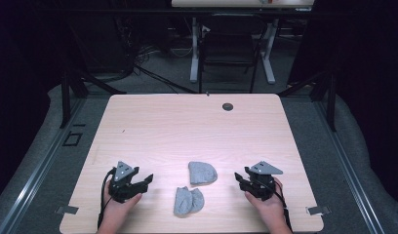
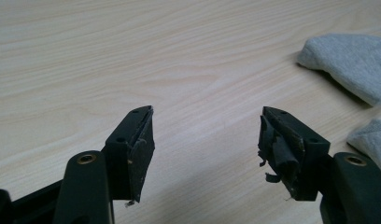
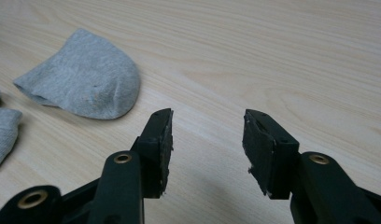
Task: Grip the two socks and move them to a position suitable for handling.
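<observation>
The bench (image 1: 197,122) is a light wood-grain top with a round dark grommet hole (image 1: 228,106) near its far edge. Two grey socks lie on the near half of the bench, between the two grippers.

Far sock (image 1: 202,172): lies flat, rounded end toward the right in the high view. In the right gripper view it lies ahead and to the left of the jaws (image 3: 83,77), apart from them. In the left gripper view it sits at the upper right (image 2: 352,63).

Near sock (image 1: 188,200): folded or bunched, lying just nearer the person than the far sock, with a narrow strip of bare bench between the two. Its edge shows at the right margin of the left gripper view (image 2: 373,142) and at the left margin of the right gripper view (image 3: 3,133).

Left gripper (image 1: 144,181): held in the person's left hand (image 1: 118,207) low over the bench, to the left of the socks, jaws pointing toward them. Jaws stand wide; nothing lies between them, only bare bench. The pad lining of one jaw is frayed.

Right gripper (image 1: 239,179): held in the person's right hand (image 1: 268,204), to the right of the socks, jaws pointing toward them. Jaws stand wide and hold nothing; no contact with either sock.

Beyond the bench, a dark chair (image 1: 228,48) stands between the white legs of a second table (image 1: 236,4).
</observation>
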{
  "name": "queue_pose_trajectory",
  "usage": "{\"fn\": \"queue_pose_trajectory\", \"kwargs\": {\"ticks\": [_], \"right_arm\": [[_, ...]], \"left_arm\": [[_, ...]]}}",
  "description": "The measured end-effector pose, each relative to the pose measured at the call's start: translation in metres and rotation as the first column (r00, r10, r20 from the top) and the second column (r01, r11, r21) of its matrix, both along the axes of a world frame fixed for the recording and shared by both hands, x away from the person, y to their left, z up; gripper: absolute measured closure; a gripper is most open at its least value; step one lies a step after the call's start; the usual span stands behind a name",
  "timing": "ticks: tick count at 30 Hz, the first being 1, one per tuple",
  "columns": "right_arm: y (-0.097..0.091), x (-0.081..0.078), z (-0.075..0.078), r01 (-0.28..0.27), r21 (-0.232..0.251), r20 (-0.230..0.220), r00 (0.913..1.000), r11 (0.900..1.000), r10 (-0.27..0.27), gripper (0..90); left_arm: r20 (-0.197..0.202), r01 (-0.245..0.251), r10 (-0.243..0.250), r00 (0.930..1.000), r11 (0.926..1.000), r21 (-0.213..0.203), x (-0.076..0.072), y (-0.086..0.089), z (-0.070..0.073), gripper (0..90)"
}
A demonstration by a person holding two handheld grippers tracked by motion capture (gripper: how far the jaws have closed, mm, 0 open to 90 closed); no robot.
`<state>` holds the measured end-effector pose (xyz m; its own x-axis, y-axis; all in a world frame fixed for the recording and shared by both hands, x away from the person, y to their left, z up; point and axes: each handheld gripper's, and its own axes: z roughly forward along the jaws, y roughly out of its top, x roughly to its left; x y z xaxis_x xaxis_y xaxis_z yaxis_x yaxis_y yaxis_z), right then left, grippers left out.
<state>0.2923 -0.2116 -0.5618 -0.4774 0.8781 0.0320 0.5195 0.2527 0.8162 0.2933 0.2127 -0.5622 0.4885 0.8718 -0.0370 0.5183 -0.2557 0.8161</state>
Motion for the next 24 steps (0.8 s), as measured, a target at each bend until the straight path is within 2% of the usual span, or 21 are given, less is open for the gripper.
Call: {"fn": "queue_pose_trajectory", "kwargs": {"ticks": [4,5,9,13,16,24], "right_arm": [[0.003,-0.001,0.0,-0.017,-0.007,0.001,0.9999,0.9998,0.017,52.1],[0.006,-0.002,0.0,-0.028,-0.01,0.007,0.9996,0.9996,0.028,52.1],[0.009,-0.003,0.0,-0.04,-0.012,0.006,0.9992,0.9991,0.04,51.6],[0.011,-0.003,-0.001,-0.059,-0.012,0.003,0.9983,0.9982,0.059,51.5],[0.012,-0.004,-0.001,-0.06,-0.014,0.005,0.9982,0.9981,0.06,51.2],[0.014,-0.005,0.0,-0.066,-0.014,0.006,0.9978,0.9977,0.067,51.2]], "left_arm": [[-0.011,0.013,-0.013,0.9999,0.9998,0.016,-0.001,-0.003,-0.001,38.8],[-0.02,0.025,-0.025,0.9995,0.9997,0.008,-0.001,-0.003,-0.001,41.4],[-0.037,0.023,-0.023,0.999,0.9997,-0.011,0.0,-0.003,-0.002,41.4],[-0.018,0.029,-0.029,0.9994,0.9996,-0.009,-0.003,-0.004,-0.001,42.3],[-0.01,0.034,-0.034,0.9994,0.9994,0.008,-0.004,-0.005,-0.001,44.8],[-0.019,0.05,-0.05,0.9986,0.9985,0.022,-0.005,-0.009,-0.001,46.6]]}}
